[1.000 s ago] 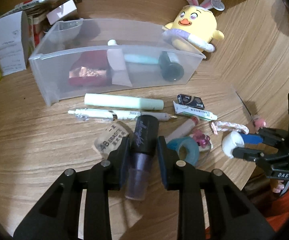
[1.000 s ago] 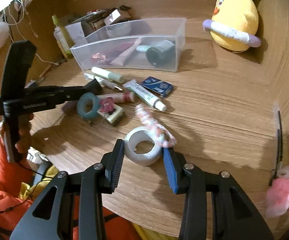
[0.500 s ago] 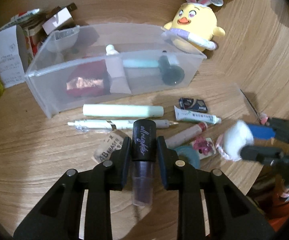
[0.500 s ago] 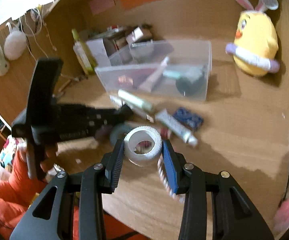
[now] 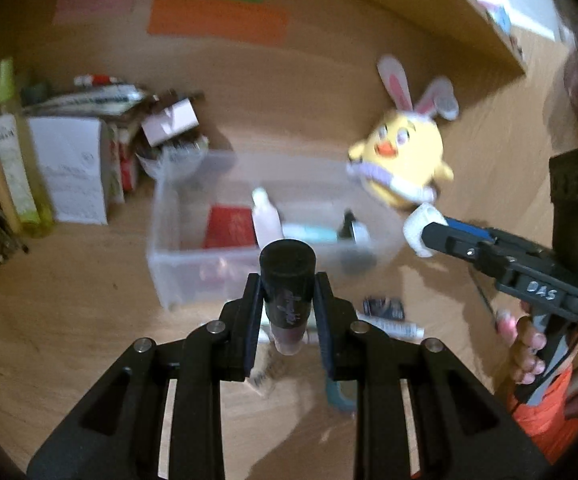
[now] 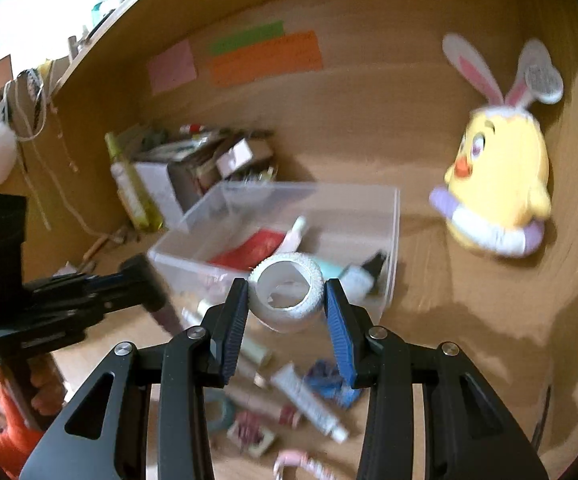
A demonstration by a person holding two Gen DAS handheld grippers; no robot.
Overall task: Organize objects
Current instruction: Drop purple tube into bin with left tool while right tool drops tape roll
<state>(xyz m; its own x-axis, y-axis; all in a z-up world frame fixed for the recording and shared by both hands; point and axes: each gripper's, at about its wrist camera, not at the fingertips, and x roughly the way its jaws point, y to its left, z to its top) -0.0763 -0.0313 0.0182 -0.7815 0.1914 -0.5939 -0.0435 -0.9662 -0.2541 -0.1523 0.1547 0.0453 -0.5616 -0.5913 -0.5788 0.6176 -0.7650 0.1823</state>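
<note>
My left gripper (image 5: pixel 287 296) is shut on a dark tube with a black cap (image 5: pixel 287 276), held in the air in front of the clear plastic bin (image 5: pixel 193 280). My right gripper (image 6: pixel 287 300) is shut on a white tape roll (image 6: pixel 289 294), held above the near wall of the same bin (image 6: pixel 393 240). The bin holds a red packet (image 6: pixel 255 250), a white tube and a dark bottle. The right gripper (image 5: pixel 429 236) also shows in the left wrist view, at the bin's right end.
Loose items lie on the wooden desk below: a toothpaste tube (image 6: pixel 309 404), a blue packet (image 6: pixel 325 376), a teal tape roll (image 5: pixel 339 396). A yellow plush chick (image 6: pixel 497 184) stands right of the bin. Boxes and bottles (image 5: pixel 49 168) crowd the back left.
Both grippers have lifted their objects off the desk and moved toward the bin. The pink-and-white cord that lay by the tape roll stayed on the desk.
</note>
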